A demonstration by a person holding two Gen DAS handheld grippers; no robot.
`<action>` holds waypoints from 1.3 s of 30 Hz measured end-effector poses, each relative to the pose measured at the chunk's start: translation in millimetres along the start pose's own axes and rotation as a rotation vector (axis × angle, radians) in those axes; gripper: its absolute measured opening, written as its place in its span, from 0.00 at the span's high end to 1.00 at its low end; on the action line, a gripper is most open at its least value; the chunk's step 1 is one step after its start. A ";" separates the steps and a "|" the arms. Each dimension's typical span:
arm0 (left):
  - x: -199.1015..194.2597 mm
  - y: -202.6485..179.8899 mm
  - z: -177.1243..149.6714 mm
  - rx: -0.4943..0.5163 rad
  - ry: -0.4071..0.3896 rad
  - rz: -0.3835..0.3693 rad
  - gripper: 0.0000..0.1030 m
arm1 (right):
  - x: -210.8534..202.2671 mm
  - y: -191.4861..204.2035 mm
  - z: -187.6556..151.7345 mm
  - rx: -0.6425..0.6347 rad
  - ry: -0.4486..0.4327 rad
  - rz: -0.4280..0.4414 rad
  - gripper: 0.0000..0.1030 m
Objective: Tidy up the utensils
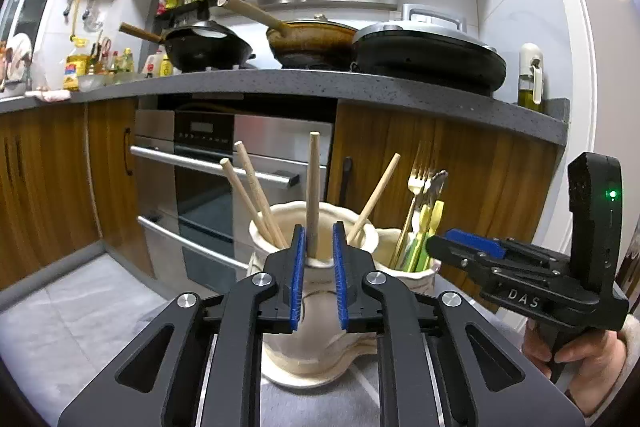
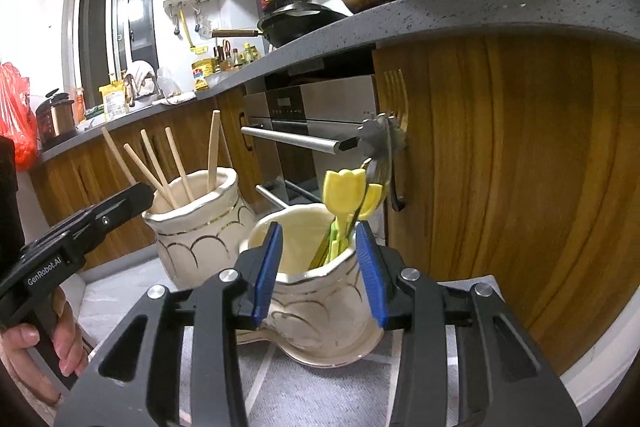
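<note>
Two cream ceramic jars are seen side by side on a grey mat, below the kitchen counter [image 1: 360, 83]. In the left wrist view, the left gripper [image 1: 319, 247] is held with its blue fingers [image 1: 297, 279] apart around a wooden stick [image 1: 312, 195] that stands upright in the left jar [image 1: 320, 347]; whether the stick is touched by them cannot be told. More wooden sticks [image 1: 256, 195] are leaned in this jar. The right gripper [image 2: 319, 267] is kept open, its fingers on both sides of the right jar [image 2: 320, 315], where a fork [image 1: 418, 179] and yellow tulip-shaped utensils [image 2: 344, 187] are stored.
</note>
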State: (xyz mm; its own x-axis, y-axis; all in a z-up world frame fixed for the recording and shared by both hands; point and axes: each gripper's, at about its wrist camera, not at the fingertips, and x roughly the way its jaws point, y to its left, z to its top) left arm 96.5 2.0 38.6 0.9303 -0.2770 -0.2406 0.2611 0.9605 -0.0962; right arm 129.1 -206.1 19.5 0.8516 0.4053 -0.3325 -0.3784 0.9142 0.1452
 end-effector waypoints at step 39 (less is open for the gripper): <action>-56.8 -10.0 -52.1 0.034 0.025 0.249 0.07 | -63.6 14.7 -48.0 -0.148 -0.096 -0.118 0.06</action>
State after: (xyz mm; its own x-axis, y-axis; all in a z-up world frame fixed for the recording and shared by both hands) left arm 27.7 6.7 2.9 0.9605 -0.0314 -0.2764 0.0331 0.9995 0.0014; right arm 51.9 -218.5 -1.9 0.9211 0.2999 -0.2481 -0.3168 0.9480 -0.0302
